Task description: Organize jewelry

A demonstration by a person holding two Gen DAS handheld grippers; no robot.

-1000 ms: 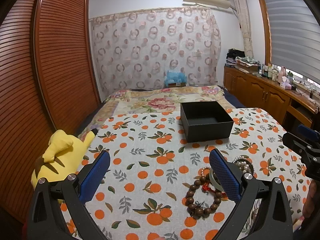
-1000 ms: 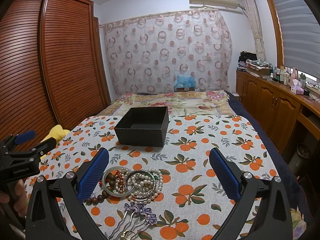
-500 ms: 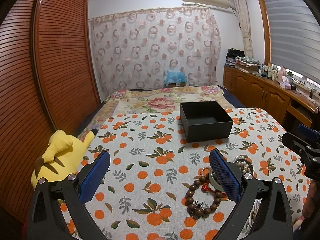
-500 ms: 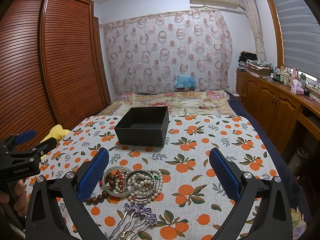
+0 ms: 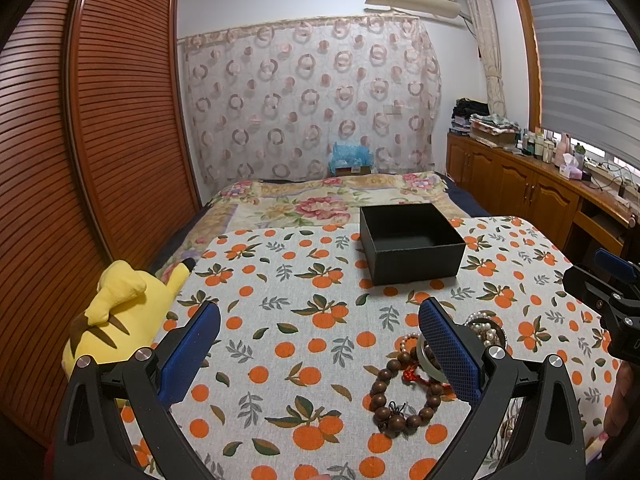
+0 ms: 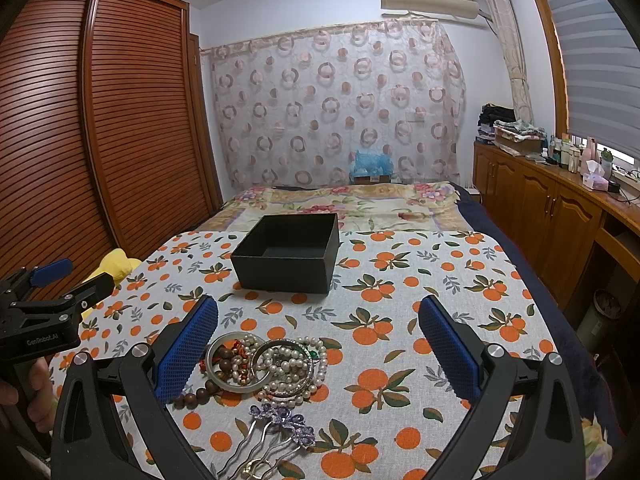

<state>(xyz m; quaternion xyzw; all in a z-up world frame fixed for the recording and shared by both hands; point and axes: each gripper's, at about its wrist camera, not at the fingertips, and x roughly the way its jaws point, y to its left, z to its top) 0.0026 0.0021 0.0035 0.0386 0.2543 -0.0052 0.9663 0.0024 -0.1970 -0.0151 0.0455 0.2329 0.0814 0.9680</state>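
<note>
Both our grippers, left (image 5: 318, 346) and right (image 6: 318, 344), hover spread wide and hold nothing; tangled pearl strands and metal bangles (image 6: 276, 364) (beside brown wooden beads (image 5: 404, 396)) lie between the right's fingers, before the open black cardboard box (image 6: 288, 254).

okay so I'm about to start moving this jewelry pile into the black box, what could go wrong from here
The pearl strands, silver bangles and wooden bead bracelet lie overlapped, so lifting one piece may drag others along.

The purple hairpin has thin prongs lying flat on the tablecloth; the right gripper might slip off them.

The black box looks light and could slide if bumped.
</note>
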